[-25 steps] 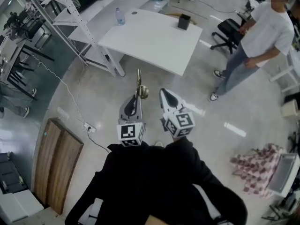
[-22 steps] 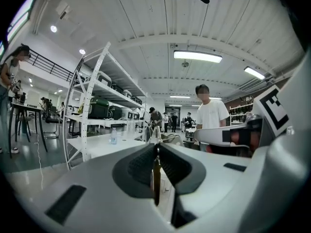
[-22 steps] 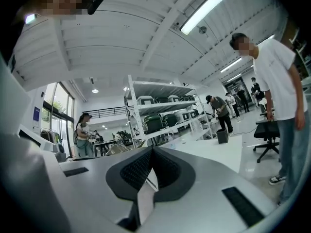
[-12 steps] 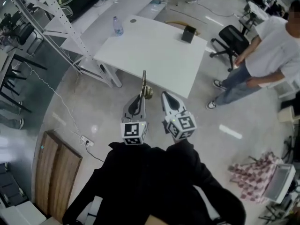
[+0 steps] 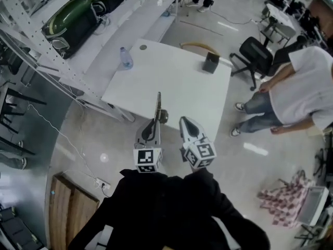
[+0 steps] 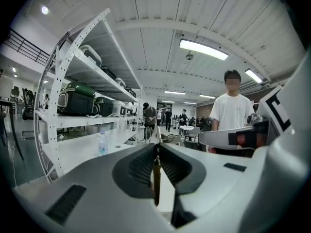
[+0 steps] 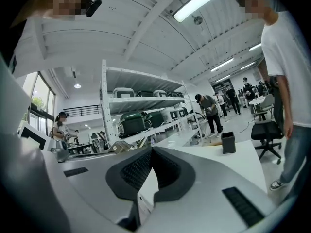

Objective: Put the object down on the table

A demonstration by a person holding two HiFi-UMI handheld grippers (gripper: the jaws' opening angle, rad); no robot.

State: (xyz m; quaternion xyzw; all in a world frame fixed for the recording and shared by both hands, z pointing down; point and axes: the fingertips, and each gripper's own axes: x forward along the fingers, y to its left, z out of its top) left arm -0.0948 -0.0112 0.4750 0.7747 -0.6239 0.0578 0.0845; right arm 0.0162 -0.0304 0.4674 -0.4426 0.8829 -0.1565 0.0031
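stage: object point(image 5: 158, 104) clamped in left gripper point(image 5: 155, 120), held above table point(image 5: 177, 79) edge | right gripper point(image 5: 185, 121) closed, empty | remaining: lowering, release

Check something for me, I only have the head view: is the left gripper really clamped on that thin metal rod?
Observer: Yes. In the left gripper view the left gripper has its jaws shut on the rod, which stands upright between them.
Operator: Right one carrying anything?
Observer: No. The right gripper view shows the right gripper with its jaws together and nothing between them.
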